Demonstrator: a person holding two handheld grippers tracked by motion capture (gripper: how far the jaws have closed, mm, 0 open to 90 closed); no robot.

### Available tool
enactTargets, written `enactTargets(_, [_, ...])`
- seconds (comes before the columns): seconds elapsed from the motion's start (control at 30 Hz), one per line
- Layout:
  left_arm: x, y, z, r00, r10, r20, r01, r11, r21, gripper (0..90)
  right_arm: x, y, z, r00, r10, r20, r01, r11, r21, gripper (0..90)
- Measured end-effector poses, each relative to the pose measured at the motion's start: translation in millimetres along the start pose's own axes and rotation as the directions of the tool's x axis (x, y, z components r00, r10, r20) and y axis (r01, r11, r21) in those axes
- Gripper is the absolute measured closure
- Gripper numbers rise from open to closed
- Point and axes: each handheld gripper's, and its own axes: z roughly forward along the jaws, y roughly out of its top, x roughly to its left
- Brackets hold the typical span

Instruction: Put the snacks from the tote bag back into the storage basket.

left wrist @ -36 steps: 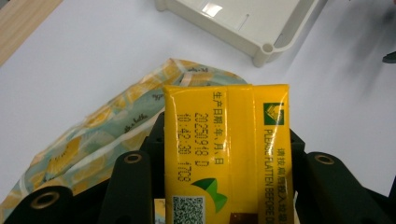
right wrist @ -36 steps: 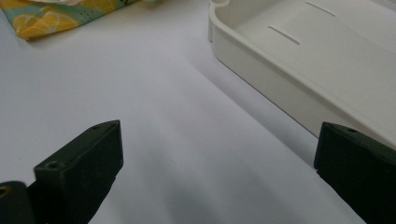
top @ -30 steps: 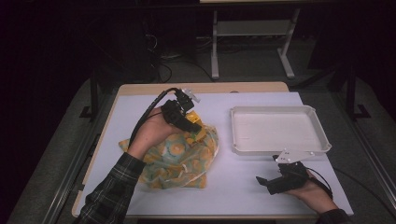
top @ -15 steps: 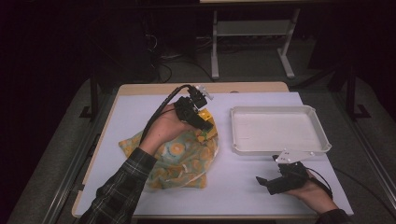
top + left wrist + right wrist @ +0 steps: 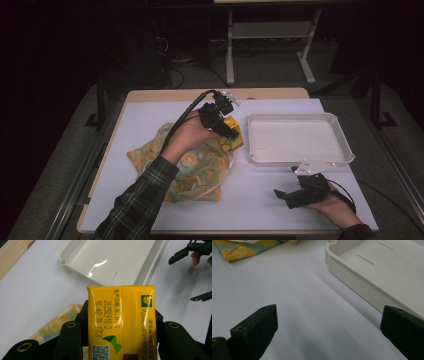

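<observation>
Mid-carry, by the look of it: yellow carton (image 5: pixel 121 322) clamped between the fingers of the left gripper (image 5: pixel 222 122), lifted above the right edge of the lemon-print cloth bag (image 5: pixel 187 165) at centre frame in the high view. Printed date, a QR code and "please flatten before" legible along the carton's face in the left gripper view, with the white tray (image 5: pixel 75 258) ahead across the top of that frame. Tray empty, sitting on the white bench (image 5: pixel 150 120) just right of centre in the high view, its near-left corner close to the held carton.

Right gripper (image 5: pixel 300 192) low at the lower right, resting on or just over the bench below the tray; fingers spread wide with nothing between them, bare bench surface between the two black tips in the right gripper view.

Probable step: moving the carton from bag to tray. Next move likely calls for a short carry rightward over the tray's rim, a lowering until the carton sits flat inside, then a release.
</observation>
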Motion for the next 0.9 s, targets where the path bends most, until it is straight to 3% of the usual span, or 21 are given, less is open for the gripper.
enactTargets(0.9, [-14.3, 37.8, 45.5, 0.9995, -0.008, 0.03, 0.008, 0.9999, -0.012, 53.5, 1.1, 1.0, -0.9, 0.9999, 0.0, -0.016, -0.001, 1.0, -0.01, 1.1])
